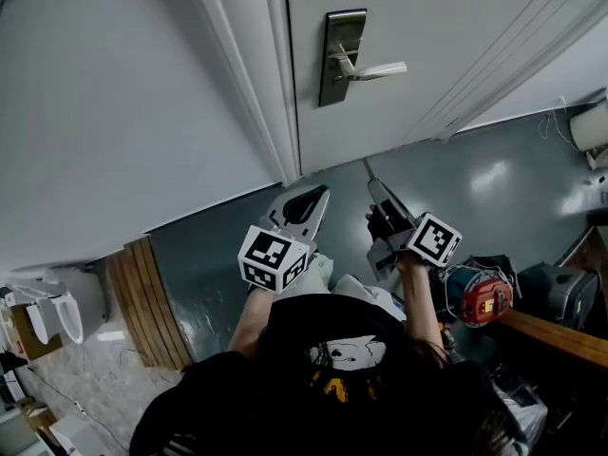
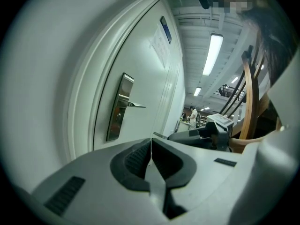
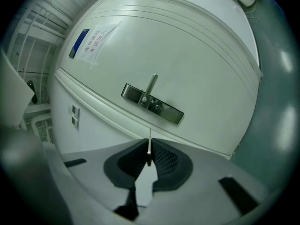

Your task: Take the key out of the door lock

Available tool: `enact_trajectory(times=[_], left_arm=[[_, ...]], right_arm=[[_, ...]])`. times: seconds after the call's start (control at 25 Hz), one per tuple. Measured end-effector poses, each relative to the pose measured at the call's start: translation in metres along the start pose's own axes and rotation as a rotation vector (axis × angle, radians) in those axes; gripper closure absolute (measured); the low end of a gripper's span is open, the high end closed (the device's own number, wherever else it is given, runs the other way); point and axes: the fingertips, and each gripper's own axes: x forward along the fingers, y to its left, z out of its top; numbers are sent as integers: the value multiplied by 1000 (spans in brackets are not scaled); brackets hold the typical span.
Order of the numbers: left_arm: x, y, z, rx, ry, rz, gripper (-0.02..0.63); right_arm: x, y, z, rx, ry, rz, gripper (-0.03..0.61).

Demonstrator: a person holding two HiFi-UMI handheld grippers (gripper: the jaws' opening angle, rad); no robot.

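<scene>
Flooring is a smooth grey-green sheet floor (image 1: 475, 188) running up to a white panelled door (image 1: 427, 46). The door carries a brushed-metal rectangular lock plate (image 1: 340, 55) with a silver lever handle (image 1: 375, 69). Well above the lock plate on the door, the right gripper view shows a paper notice with a blue label (image 3: 91, 43). In the head view, far to the lower left of the lock plate, brown wooden slats (image 1: 142, 302) edge a pale tiled area. Far to its lower right, a red-and-grey power tool (image 1: 484, 297) lies among clutter.

The thin silver metal key (image 3: 150, 136) is out of the lock and well apart from the lock plate. It is clamped edge-on between the ribbed black pads of the right hand-held gripper (image 3: 149, 148), with its blade projecting past the tips toward the lock plate. The head view confirms the key (image 1: 367, 169) protruding from that hand-held gripper (image 1: 377, 190), below the lock plate.

The left hand-held gripper (image 2: 151, 149) is clenched, pads together on nothing, and is raised beside the right one, also below the lock plate (image 2: 119, 108).
</scene>
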Motion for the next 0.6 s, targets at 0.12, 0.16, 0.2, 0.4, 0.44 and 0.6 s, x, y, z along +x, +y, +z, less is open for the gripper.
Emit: enact_trajectory(times=[0.12, 0.16, 0.2, 0.4, 0.44, 0.6], left_arm=[[6, 1, -6, -7, 3, 2, 603], [7, -1, -8, -7, 4, 3, 604], [7, -5, -10, -6, 6, 4, 603], [-1, -23, -16, -8, 18, 31, 603], [-2, -25, -17, -8, 19, 35, 603], [-12, -46, -22, 1, 15, 61, 604]], right_arm=[[-1, -5, -2, -3, 12, -8, 558], [-3, -6, -2, -10, 16, -11, 558], [-8, -6, -3, -19, 19, -13, 558], [-26, -1, -7, -55, 41, 0, 558], [-27, -2, -8, -59, 48, 2, 558], [-48, 5, -15, -88, 63, 29, 558]])
